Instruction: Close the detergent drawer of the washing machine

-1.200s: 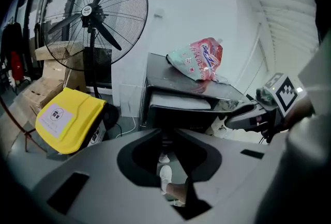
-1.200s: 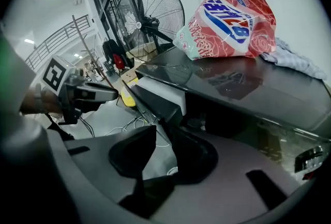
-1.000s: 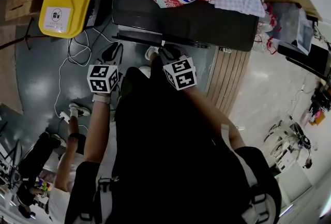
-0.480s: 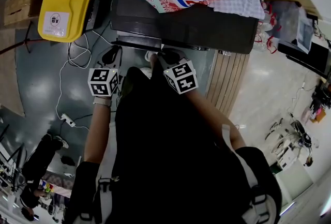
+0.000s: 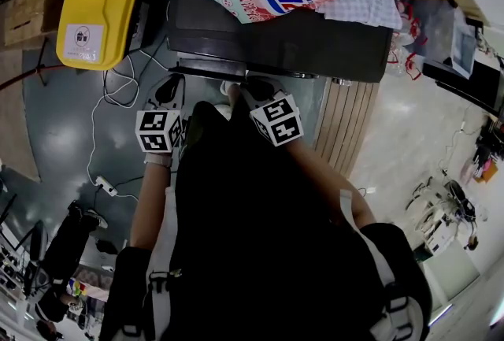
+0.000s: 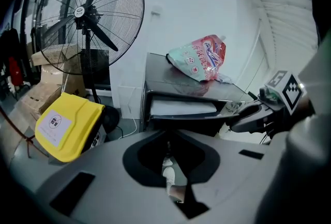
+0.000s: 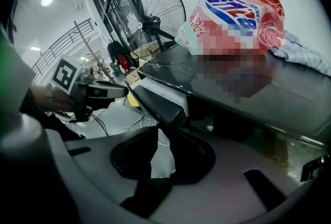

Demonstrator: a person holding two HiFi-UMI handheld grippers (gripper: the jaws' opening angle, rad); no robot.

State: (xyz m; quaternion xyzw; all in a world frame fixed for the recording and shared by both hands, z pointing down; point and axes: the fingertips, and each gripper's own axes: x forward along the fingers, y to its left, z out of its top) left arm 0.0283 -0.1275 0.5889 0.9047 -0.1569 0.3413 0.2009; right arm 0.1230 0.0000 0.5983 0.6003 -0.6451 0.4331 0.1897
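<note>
**Head view: drawer is not pushed in yet**

On the washing machine, the detergent drawer sticks out at its near left, same as one second ago. My right gripper, jaws together and empty, stays at the drawer front. My left gripper, also closed, hangs aside.

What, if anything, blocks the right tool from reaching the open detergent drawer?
Nothing visible, so probably yes. The right tool, jaws together, sits right by the detergent drawer jutting from the washing machine, with nothing between them. The left tool is off to one side.
</note>
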